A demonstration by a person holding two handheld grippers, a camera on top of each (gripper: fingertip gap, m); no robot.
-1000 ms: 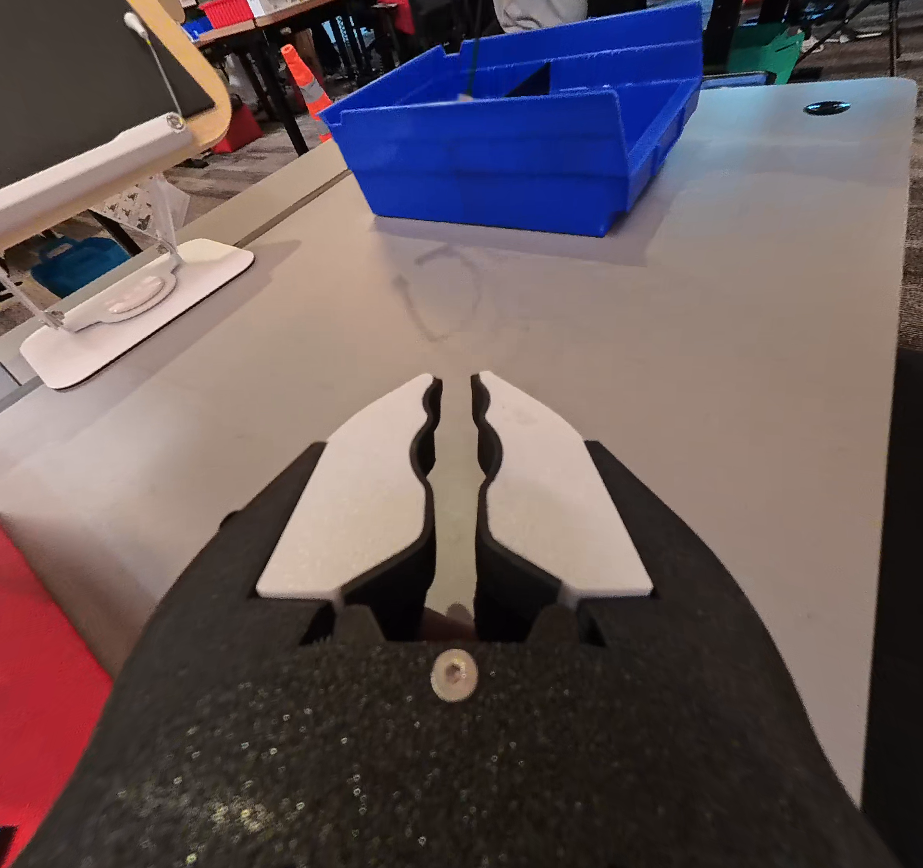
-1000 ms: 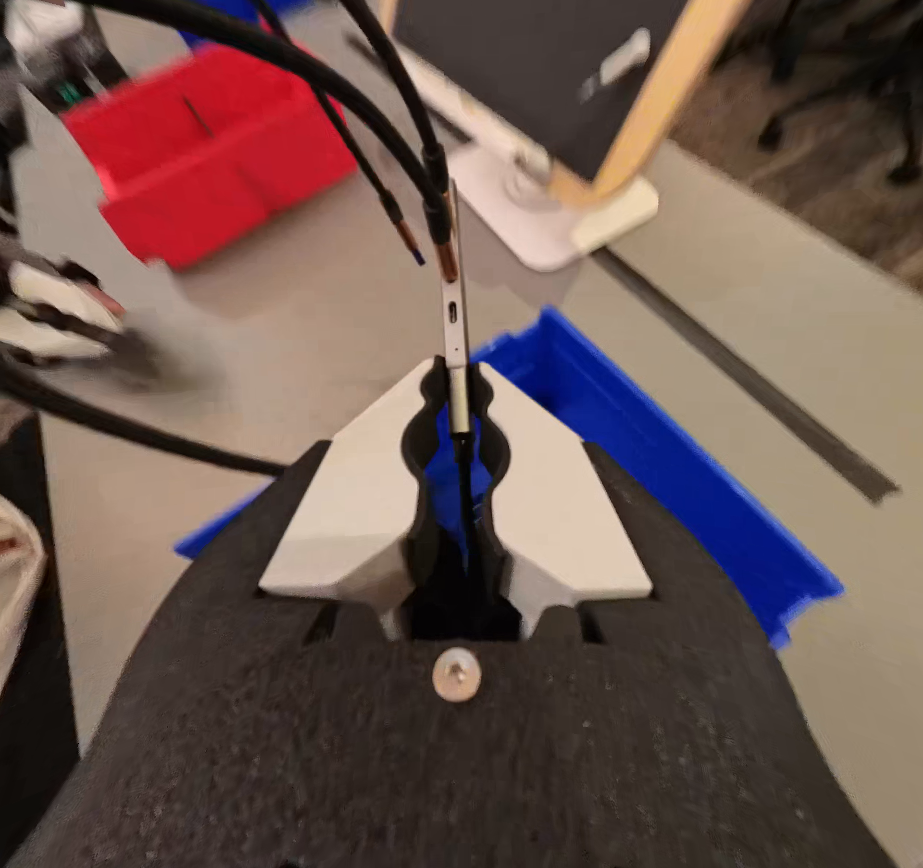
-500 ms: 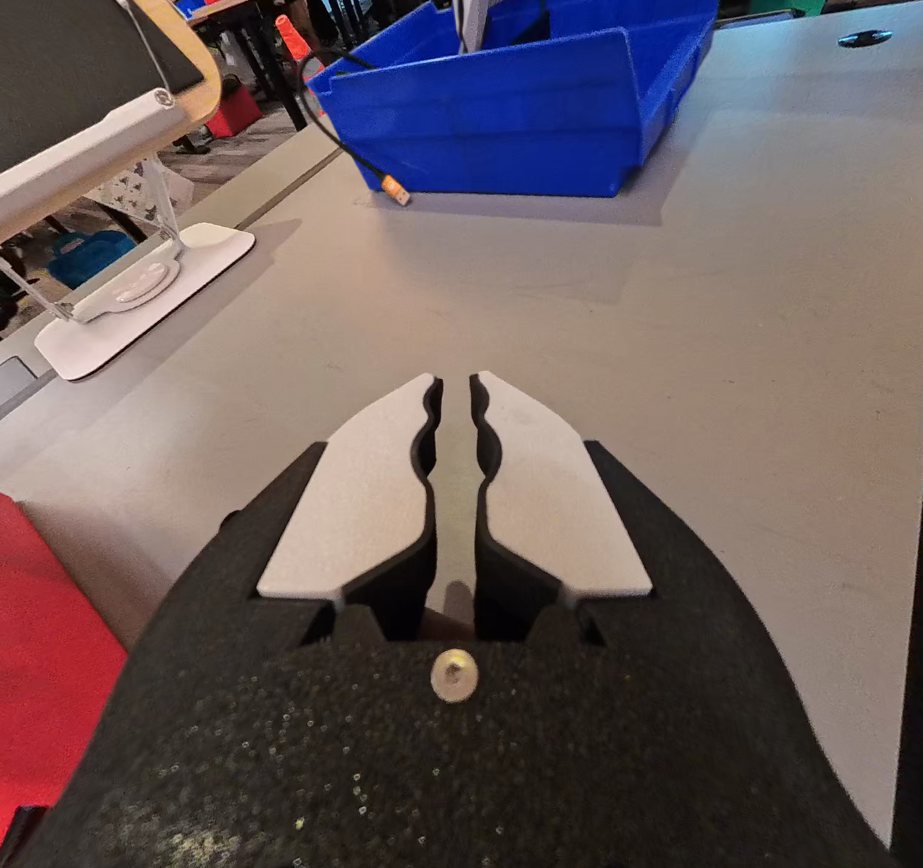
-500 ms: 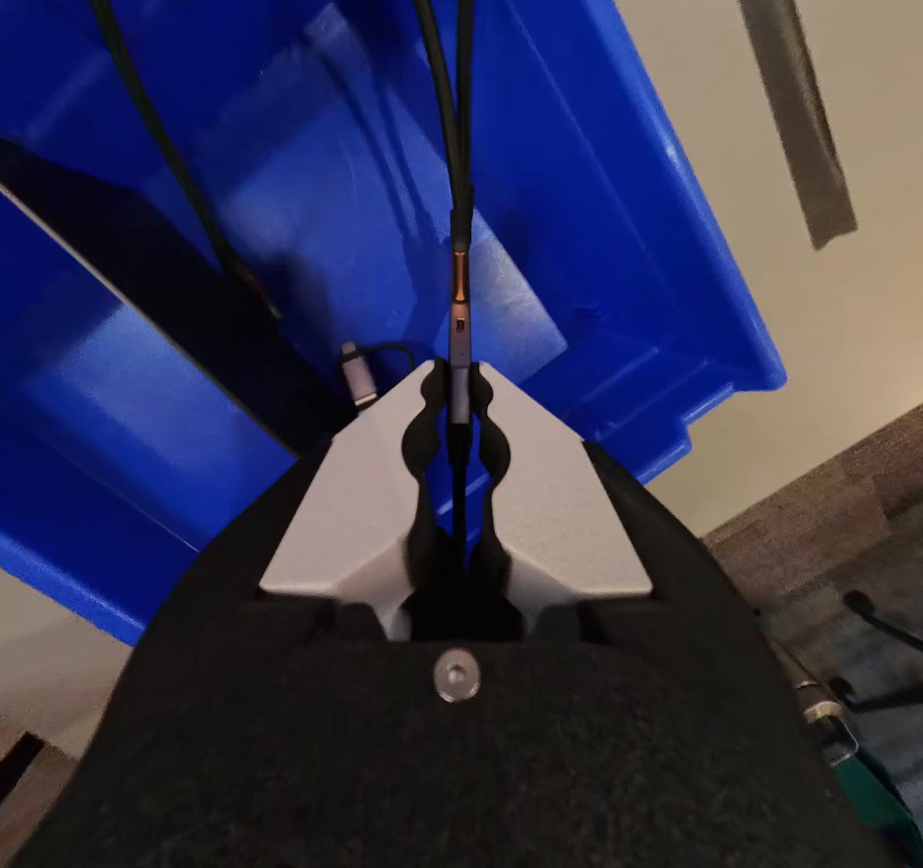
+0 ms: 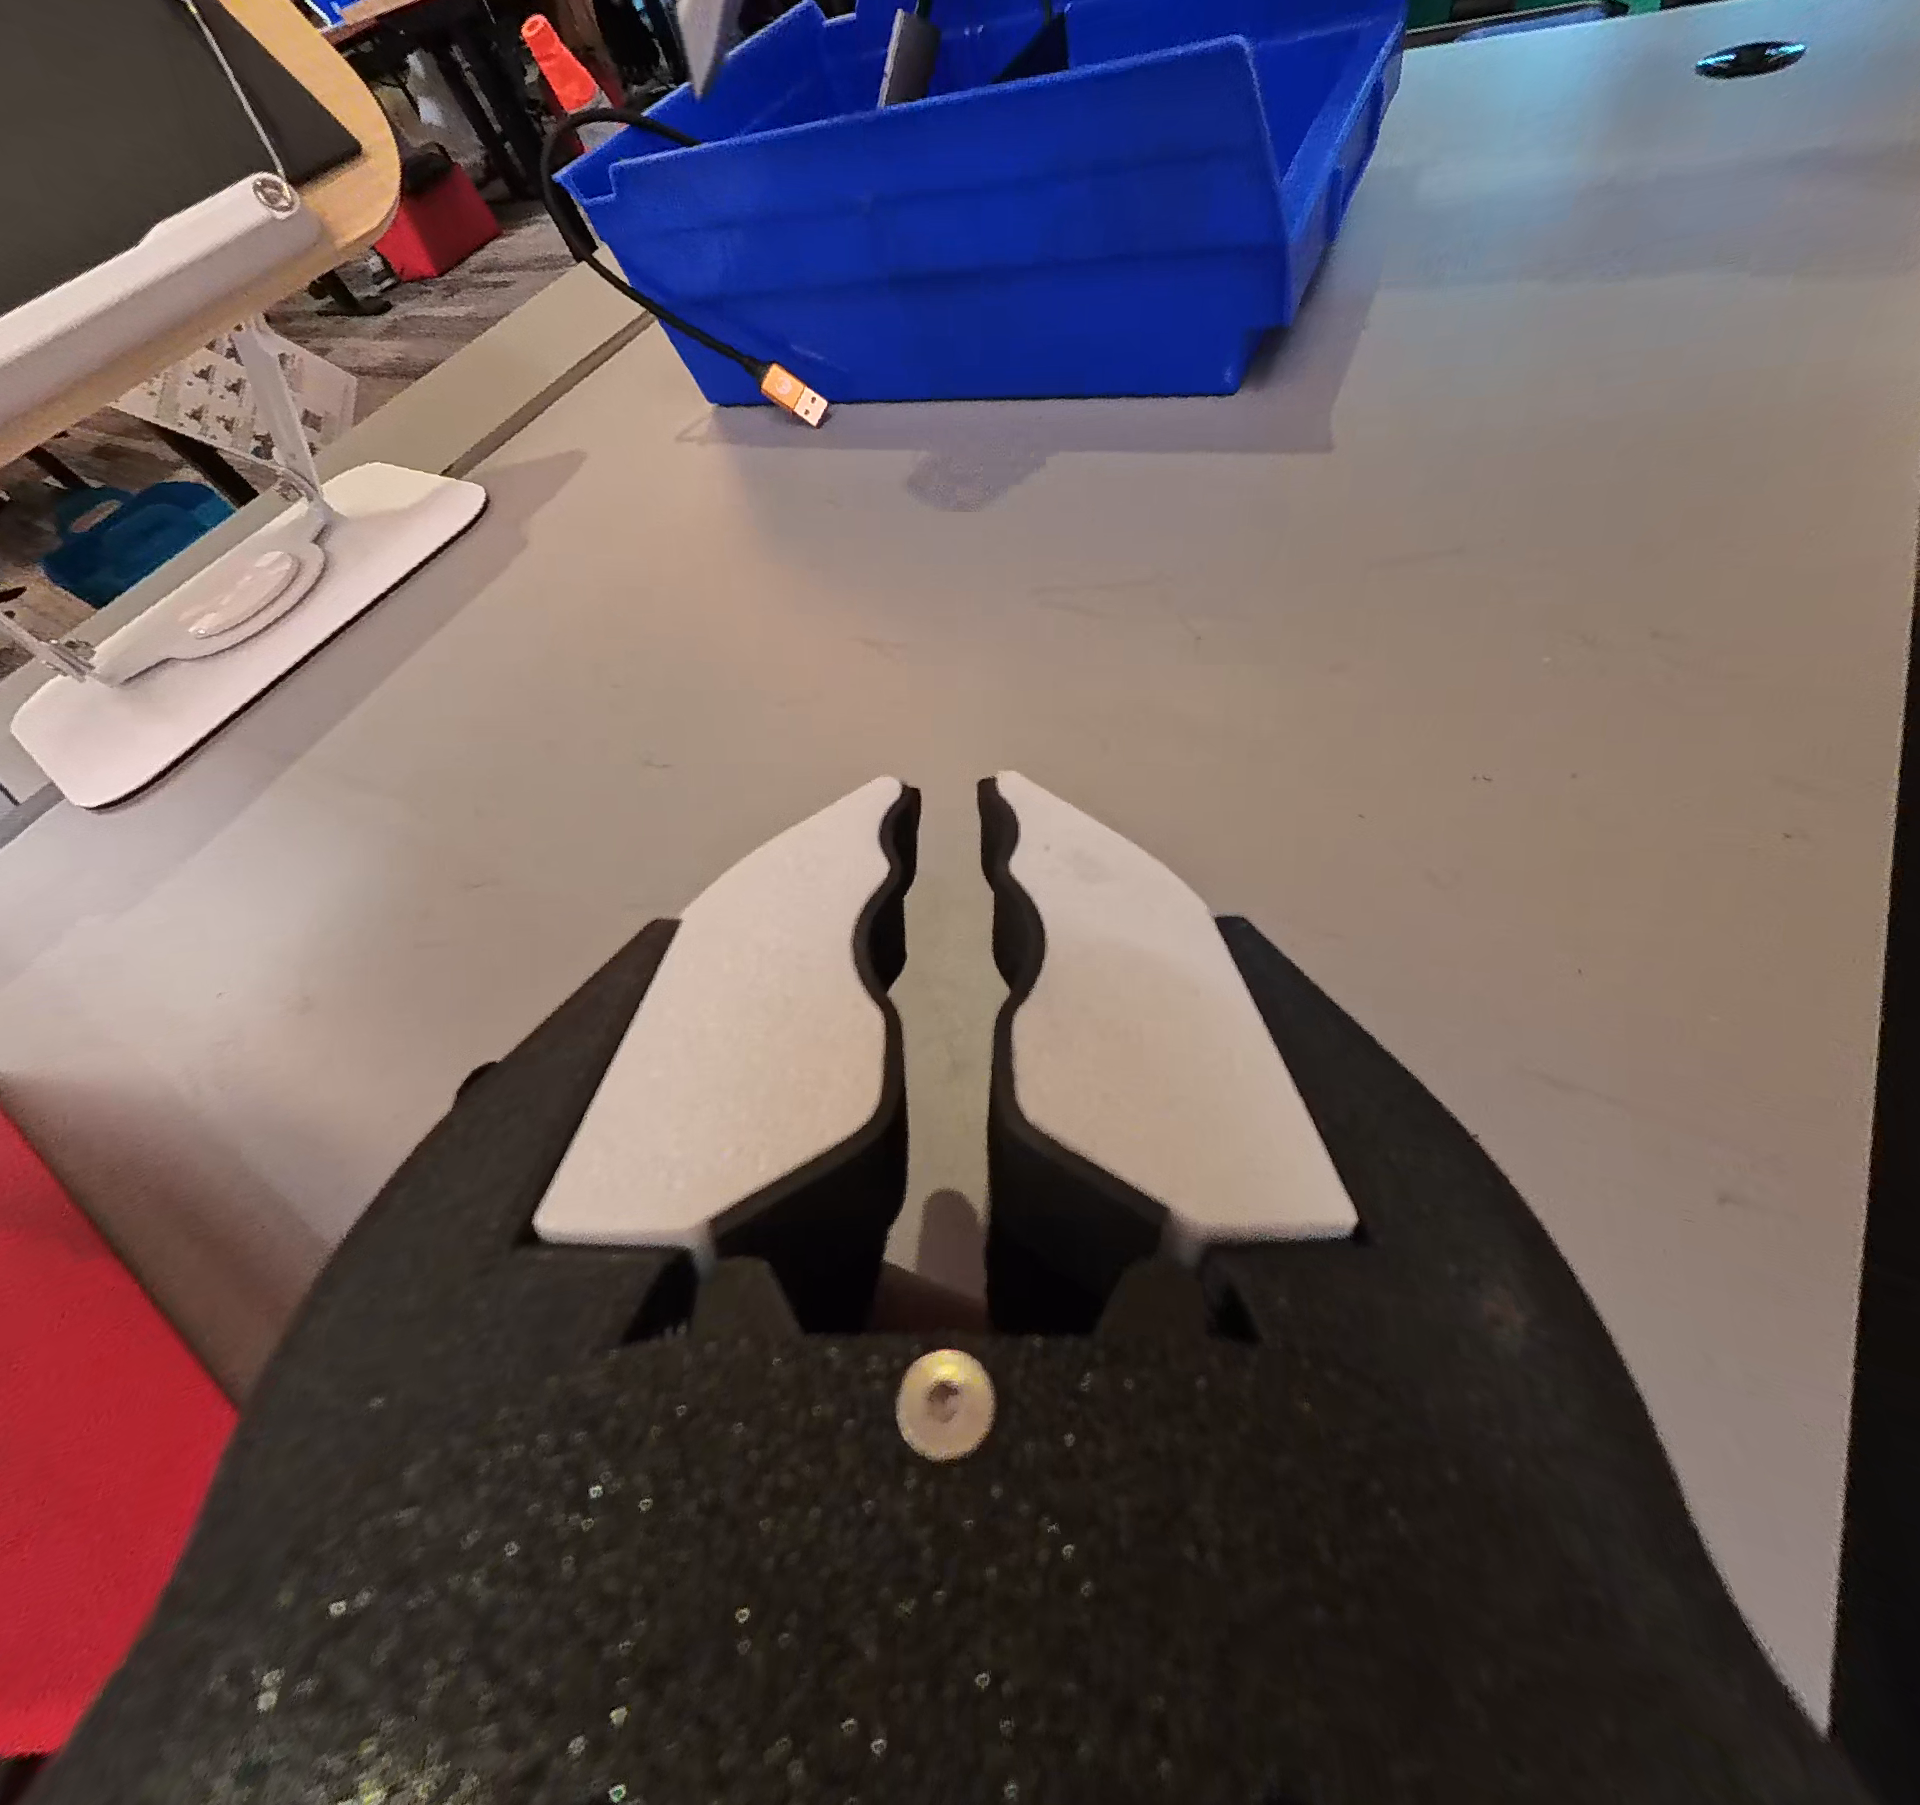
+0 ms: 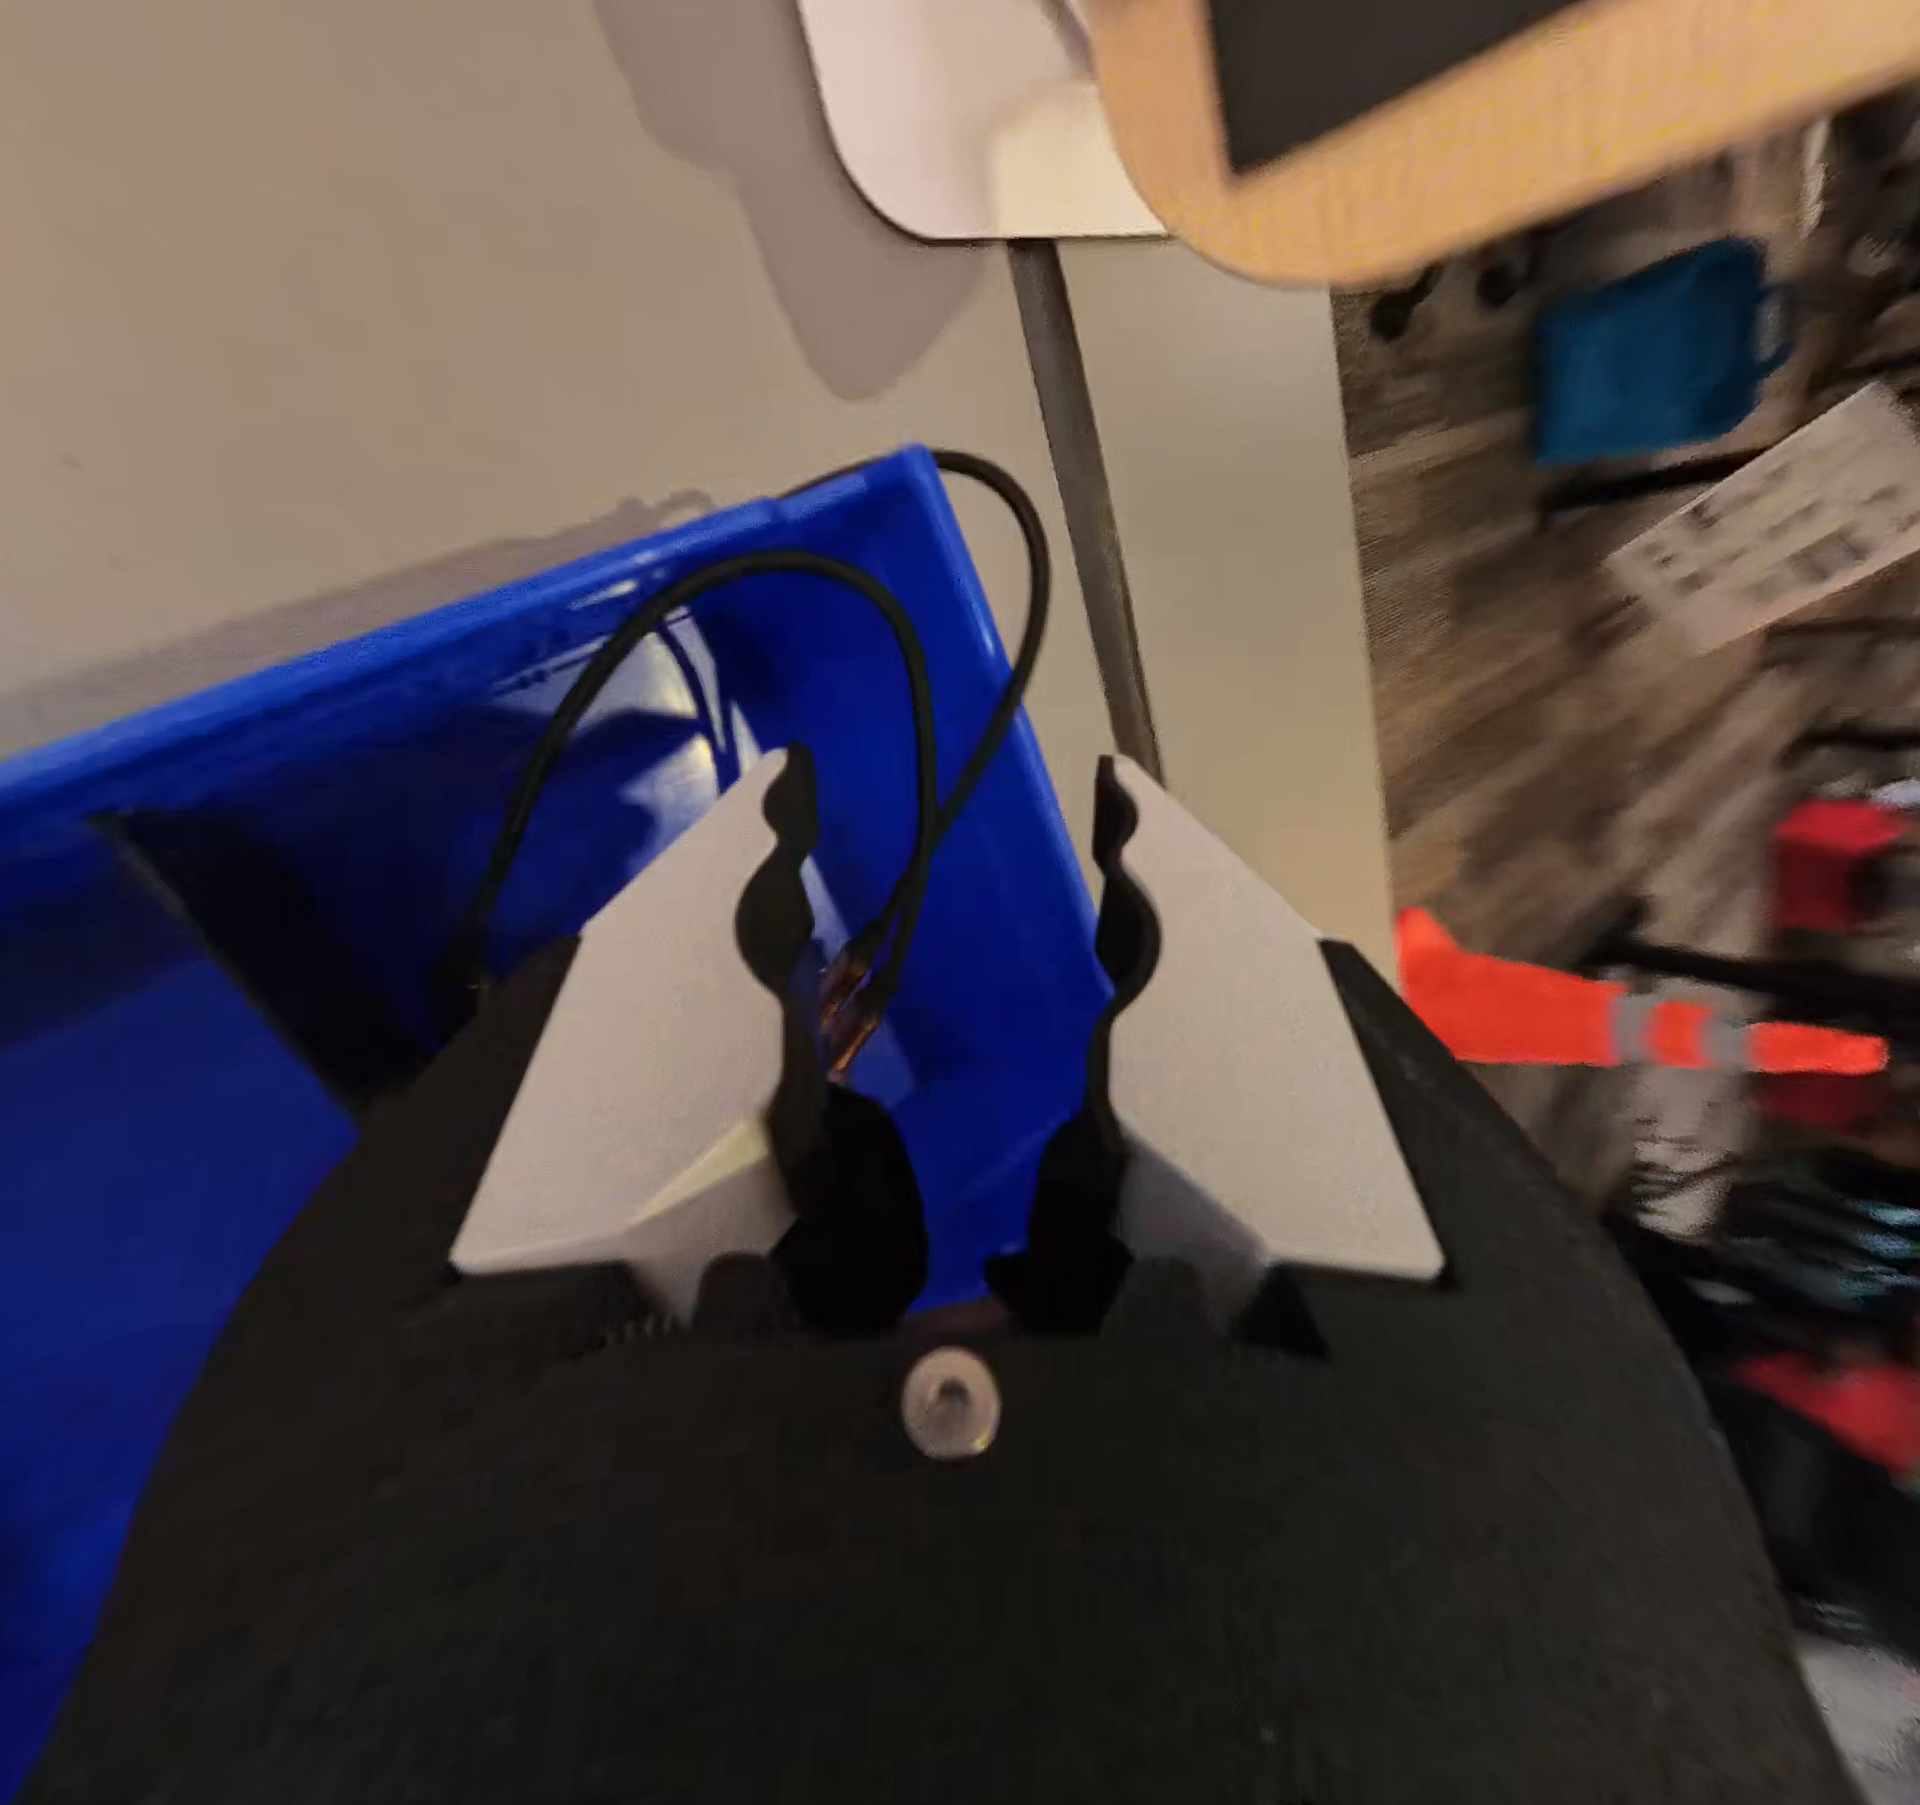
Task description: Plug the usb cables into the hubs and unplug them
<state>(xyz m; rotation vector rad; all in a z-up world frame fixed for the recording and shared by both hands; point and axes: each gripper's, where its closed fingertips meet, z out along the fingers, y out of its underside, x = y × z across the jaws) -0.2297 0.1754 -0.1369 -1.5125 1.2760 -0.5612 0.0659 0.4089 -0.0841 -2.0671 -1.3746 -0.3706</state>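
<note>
A blue bin (image 5: 987,228) stands on the grey table (image 5: 1351,664) ahead of my left gripper (image 5: 945,789). That gripper hovers low over the table, its jaws almost together with nothing between them. A grey hub (image 5: 907,56) leans inside the bin. A black cable (image 5: 582,228) hangs over the bin's left rim, and its orange USB plug (image 5: 795,394) lies on the table. My right gripper (image 6: 951,768) is open and empty above the bin (image 6: 364,768). Black cable loops (image 6: 727,576) and orange connectors (image 6: 847,1012) lie in the bin below it.
A tablet stand with a white base (image 5: 260,612) and a wood-edged board (image 5: 343,124) stands at the left; it also shows in the right wrist view (image 6: 935,41). A red bin (image 5: 83,1392) is near left. An orange cone (image 6: 1662,1038) stands on the floor. Left tips to right tips: about 40 centimeters.
My right gripper carried the hub and cables over the blue bin, opened and let them go into it. One plug now hangs out onto the table. My left gripper moved slightly nearer the bin.
</note>
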